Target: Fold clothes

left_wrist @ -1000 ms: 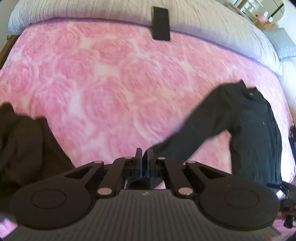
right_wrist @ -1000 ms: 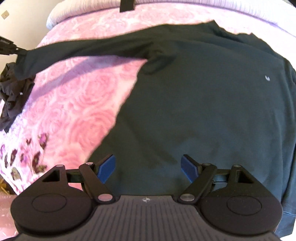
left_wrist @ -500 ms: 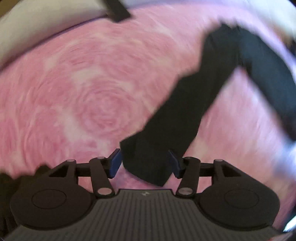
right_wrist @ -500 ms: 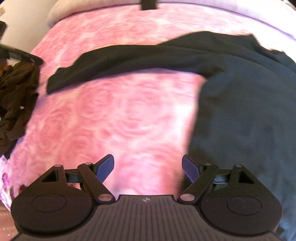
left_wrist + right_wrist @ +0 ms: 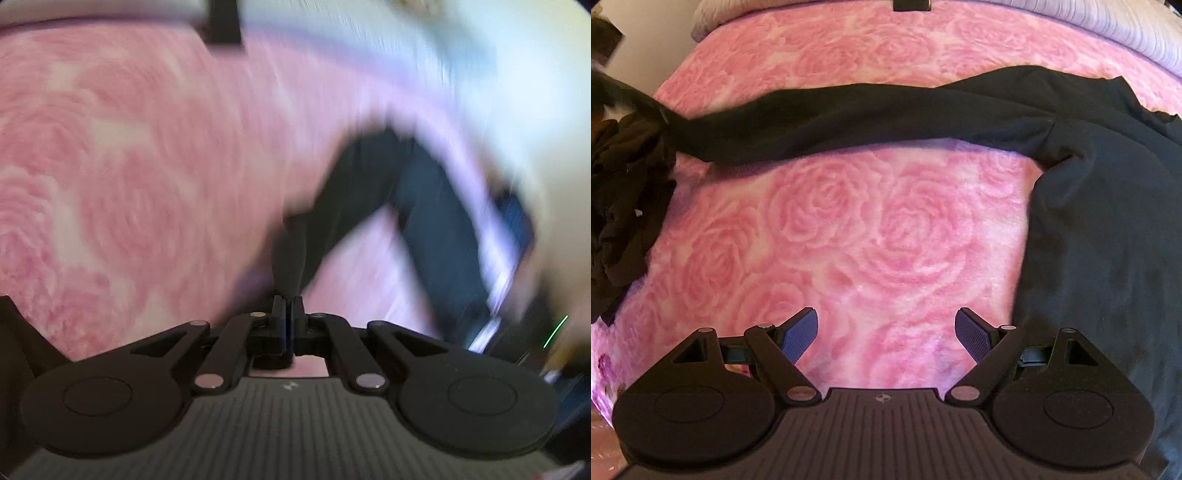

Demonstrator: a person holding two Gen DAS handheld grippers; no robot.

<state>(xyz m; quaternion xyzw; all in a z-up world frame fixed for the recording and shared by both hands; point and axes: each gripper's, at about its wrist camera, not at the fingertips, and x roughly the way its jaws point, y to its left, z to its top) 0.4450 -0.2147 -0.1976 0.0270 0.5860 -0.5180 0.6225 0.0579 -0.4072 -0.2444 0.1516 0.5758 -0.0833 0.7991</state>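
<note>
A black long-sleeved shirt (image 5: 1108, 229) lies flat on the pink rose blanket (image 5: 871, 229). Its body is at the right and one sleeve (image 5: 849, 114) stretches out to the left. In the blurred left wrist view my left gripper (image 5: 288, 306) is shut on the end of that sleeve (image 5: 354, 192), and the cloth runs up and right from the fingertips. My right gripper (image 5: 886, 325) hangs open over bare blanket just left of the shirt's body. Nothing is between its blue pads (image 5: 799, 332).
A heap of dark brown clothes (image 5: 624, 206) lies at the blanket's left edge. A flat black object (image 5: 911, 4) rests at the far end by the pale quilted cover (image 5: 1115, 26). Bare blanket lies between the sleeve and my right gripper.
My left gripper opened around the sleeve end, then shut on it again while swinging. My right gripper slid left, off the shirt's body and over bare blanket.
</note>
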